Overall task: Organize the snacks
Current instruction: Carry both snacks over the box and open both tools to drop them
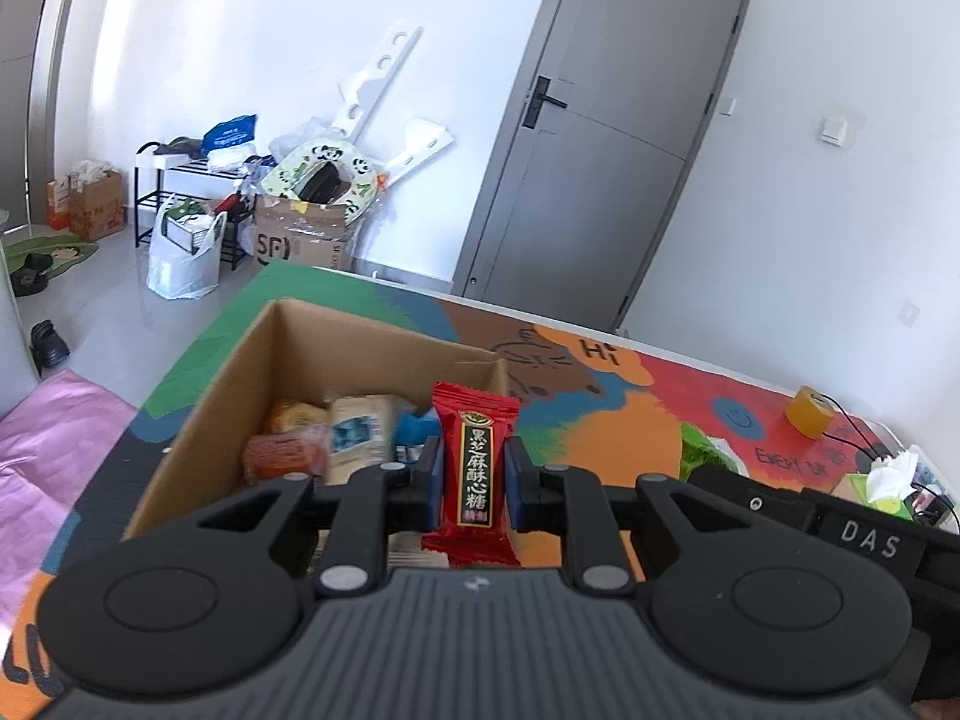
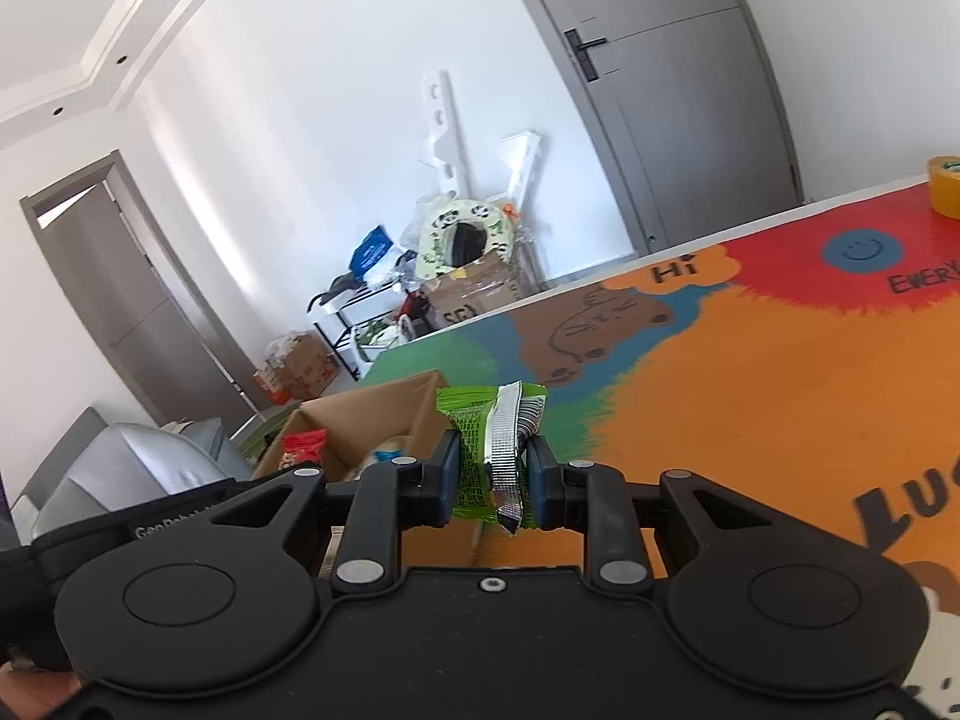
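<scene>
The left tool (image 1: 471,483) is seen pinching a red sesame candy packet (image 1: 474,474) between its blue pads, the packet held upright with its black label of gold characters facing the camera. The packet is raised above the near right part of an open cardboard box (image 1: 336,342), which rests on the bench (image 1: 630,438) covered by a colourful cartoon mat. Inside the box several snacks are gathered: an orange wrapped piece (image 1: 279,456), a pale packet with a blue print (image 1: 354,429) and a small blue packet (image 1: 414,423), lying close together on the floor of the box.

The right tool (image 2: 493,474) is closed on a green snack packet (image 2: 474,450), whose silver crimped seam (image 2: 503,456) runs down between the pads and is folded outward. This packet is held above the bench, just to the right of the same cardboard box (image 2: 372,414), in which a red packet (image 2: 305,447) is visible from the right wrist view.

Further back on the bench a yellow roll of tape (image 1: 810,411) is placed near the far edge, with a black cable beside it, and a crumpled tissue (image 1: 897,471) is seen at the right edge. Behind the bench a grey door (image 1: 606,138), a black rack with bags (image 1: 180,180) and a brown carton on the floor (image 1: 300,234) are visible.
</scene>
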A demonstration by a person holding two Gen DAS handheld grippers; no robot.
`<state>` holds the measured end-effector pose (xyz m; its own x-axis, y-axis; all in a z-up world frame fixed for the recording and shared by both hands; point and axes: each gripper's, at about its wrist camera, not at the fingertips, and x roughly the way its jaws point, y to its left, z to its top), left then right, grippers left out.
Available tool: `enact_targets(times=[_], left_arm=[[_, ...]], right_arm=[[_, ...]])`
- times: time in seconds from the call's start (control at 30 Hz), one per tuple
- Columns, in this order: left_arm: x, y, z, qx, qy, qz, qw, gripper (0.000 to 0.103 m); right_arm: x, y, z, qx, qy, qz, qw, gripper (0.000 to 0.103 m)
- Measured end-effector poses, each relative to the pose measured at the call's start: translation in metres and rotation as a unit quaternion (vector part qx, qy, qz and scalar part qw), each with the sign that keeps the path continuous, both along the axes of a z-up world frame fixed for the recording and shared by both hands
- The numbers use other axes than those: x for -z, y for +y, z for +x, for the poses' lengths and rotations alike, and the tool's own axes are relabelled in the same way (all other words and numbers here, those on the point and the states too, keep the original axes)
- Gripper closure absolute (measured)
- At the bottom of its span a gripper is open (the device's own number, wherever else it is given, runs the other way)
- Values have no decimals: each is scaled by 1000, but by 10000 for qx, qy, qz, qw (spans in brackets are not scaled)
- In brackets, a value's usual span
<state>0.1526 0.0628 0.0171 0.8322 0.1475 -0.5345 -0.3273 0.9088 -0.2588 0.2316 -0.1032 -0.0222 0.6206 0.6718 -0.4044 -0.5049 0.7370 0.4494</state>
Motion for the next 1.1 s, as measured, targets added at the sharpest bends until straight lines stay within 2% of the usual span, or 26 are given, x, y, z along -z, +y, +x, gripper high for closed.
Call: enact_targets(times=[0.57, 0.7, 0.87, 0.97, 1.1], left_arm=[[11, 59, -8, -382, 128, -186, 9990, 83], [9, 66, -9, -424, 69, -135, 9990, 77], [8, 77, -15, -472, 23, -228, 9986, 75], [9, 82, -20, -512, 11, -260, 9984, 70], [10, 85, -26, -498, 42, -306, 9983, 60]], right_arm=[[-10, 62, -7, -583, -119, -233, 9980, 79], [-12, 75, -7, -646, -120, -279, 9975, 79], [-14, 87, -6, -698, -139, -340, 9969, 79], [-15, 93, -6, -729, -131, -379, 9965, 78], [-14, 95, -7, -705, -69, -397, 9967, 71]])
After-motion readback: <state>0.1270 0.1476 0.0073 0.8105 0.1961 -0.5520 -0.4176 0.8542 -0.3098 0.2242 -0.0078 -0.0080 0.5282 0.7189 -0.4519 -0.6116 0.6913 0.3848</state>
